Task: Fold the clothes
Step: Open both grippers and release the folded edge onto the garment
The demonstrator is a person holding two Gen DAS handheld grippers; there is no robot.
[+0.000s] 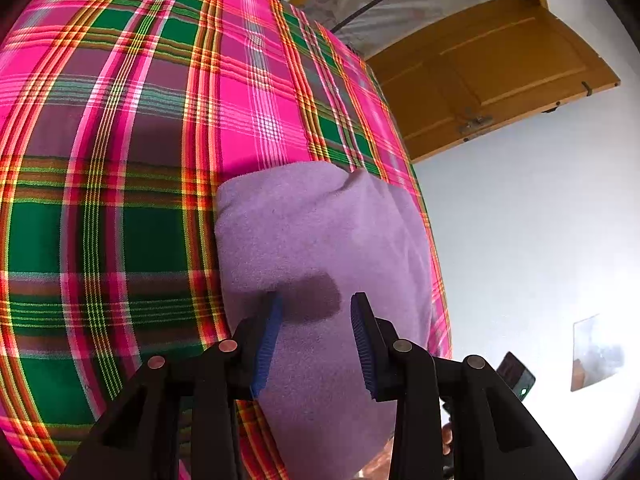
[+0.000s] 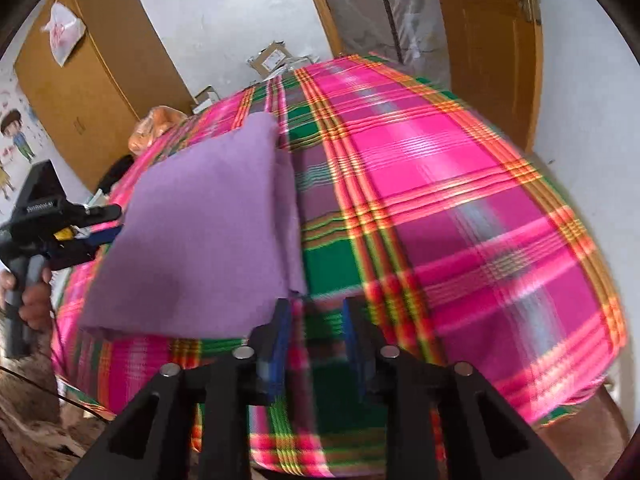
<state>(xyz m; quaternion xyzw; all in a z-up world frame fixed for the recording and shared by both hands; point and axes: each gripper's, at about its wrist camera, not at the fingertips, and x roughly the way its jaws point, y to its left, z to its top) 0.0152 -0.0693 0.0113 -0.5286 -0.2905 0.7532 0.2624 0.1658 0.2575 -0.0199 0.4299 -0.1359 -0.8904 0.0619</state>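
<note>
A pink-and-green plaid cloth (image 1: 120, 160) covers the counter. A folded lilac garment (image 1: 320, 240) lies flat near its edge. The left tongs (image 1: 316, 320) hover above the garment, jaws parted, gripping nothing. The right tongs (image 2: 316, 320) stand beside the garment's corner, likewise parted and empty.

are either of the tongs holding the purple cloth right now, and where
Neither. Left tongs are open over the folded purple cloth; right tongs are open beside its corner.
</note>
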